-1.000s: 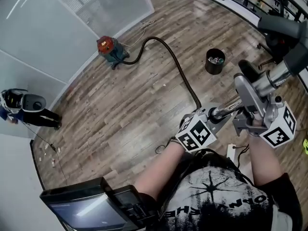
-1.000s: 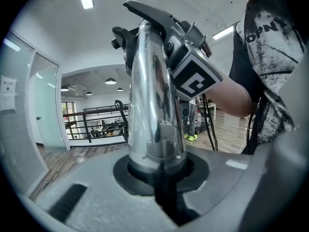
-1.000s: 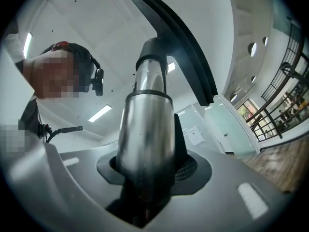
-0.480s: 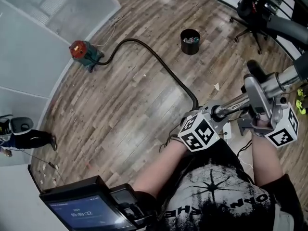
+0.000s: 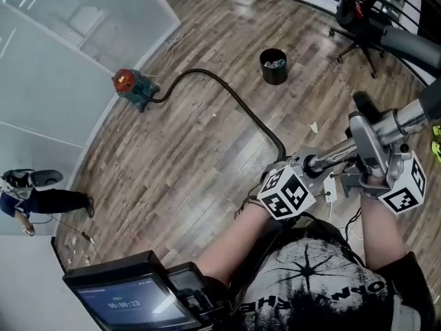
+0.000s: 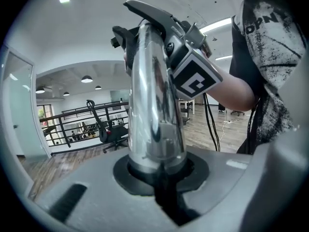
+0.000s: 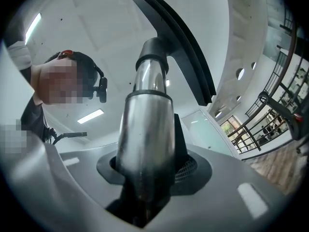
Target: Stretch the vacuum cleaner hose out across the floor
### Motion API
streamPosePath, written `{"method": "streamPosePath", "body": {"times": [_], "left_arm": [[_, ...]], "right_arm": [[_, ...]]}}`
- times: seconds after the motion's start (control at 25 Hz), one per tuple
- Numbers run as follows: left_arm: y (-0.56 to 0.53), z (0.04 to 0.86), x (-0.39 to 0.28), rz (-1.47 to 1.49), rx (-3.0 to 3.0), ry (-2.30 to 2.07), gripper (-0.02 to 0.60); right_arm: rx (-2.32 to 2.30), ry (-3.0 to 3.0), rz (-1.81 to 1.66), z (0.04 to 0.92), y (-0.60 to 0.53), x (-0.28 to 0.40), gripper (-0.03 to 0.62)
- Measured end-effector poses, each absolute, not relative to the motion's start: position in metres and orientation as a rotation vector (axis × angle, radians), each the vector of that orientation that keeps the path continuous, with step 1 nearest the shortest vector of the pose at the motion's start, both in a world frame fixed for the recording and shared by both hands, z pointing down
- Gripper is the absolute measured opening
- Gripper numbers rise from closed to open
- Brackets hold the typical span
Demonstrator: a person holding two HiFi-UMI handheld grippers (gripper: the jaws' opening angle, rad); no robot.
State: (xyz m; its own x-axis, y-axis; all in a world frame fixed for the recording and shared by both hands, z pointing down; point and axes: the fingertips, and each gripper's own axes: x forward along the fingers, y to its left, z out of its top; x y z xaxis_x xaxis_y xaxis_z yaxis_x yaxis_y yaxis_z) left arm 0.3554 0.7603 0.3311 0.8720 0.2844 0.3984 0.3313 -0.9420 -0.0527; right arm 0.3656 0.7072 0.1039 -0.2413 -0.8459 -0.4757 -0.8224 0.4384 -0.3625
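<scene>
My left hand-held gripper (image 5: 313, 163) and right hand-held gripper (image 5: 370, 150) squeeze shiny tube (image 5: 337, 154). Ahead, hose (image 5: 234, 98) looks bendy. Next: pull away from vacuum (image 5: 131, 86).

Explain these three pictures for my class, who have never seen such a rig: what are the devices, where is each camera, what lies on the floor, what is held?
No robot here: a person holds a gripper in each hand. The wide picture comes from a camera on the person's head, looking down. The other two come from cameras riding on the left gripper and right gripper, looking along their jaws. Both pairs of jaws are closed on the shiny metal tube of a vacuum cleaner. Its black hose curves over the wooden floor, past a black bin.
</scene>
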Motion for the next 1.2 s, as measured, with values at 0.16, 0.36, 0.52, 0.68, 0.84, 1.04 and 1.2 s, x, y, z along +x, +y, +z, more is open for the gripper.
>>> {"method": "streamPosePath", "body": {"times": [0.16,0.36,0.52,0.68,0.84,1.04,1.2], "left_arm": [[0.838,0.327,0.377,-0.624,-2.866,-0.425,0.060],[0.883,0.326,0.396,-0.629,-2.885,-0.422,0.060],[0.926,0.332,0.401,-0.669,-2.875,-0.449,0.060],[0.982,0.340,0.417,-0.697,-2.829,-0.520,0.060],[1.021,0.354,0.411,-0.695,-2.774,-0.654,0.060],[1.044,0.372,0.393,-0.685,-2.697,-0.751,0.060],[1.063,0.386,0.378,-0.675,-2.616,-0.866,0.058]], "right_arm": [[-1.331,2.058,-0.006,0.097,0.800,0.390,0.198],[-1.346,2.070,-0.015,0.095,0.840,0.410,0.199],[-1.357,2.033,-0.034,0.103,0.883,0.423,0.199],[-1.382,1.968,-0.017,0.112,0.945,0.447,0.199],[-1.491,1.886,0.039,0.123,0.987,0.448,0.199],[-1.554,1.808,0.100,0.141,1.021,0.433,0.199],[-1.646,1.719,0.106,0.155,1.047,0.422,0.199]]}}
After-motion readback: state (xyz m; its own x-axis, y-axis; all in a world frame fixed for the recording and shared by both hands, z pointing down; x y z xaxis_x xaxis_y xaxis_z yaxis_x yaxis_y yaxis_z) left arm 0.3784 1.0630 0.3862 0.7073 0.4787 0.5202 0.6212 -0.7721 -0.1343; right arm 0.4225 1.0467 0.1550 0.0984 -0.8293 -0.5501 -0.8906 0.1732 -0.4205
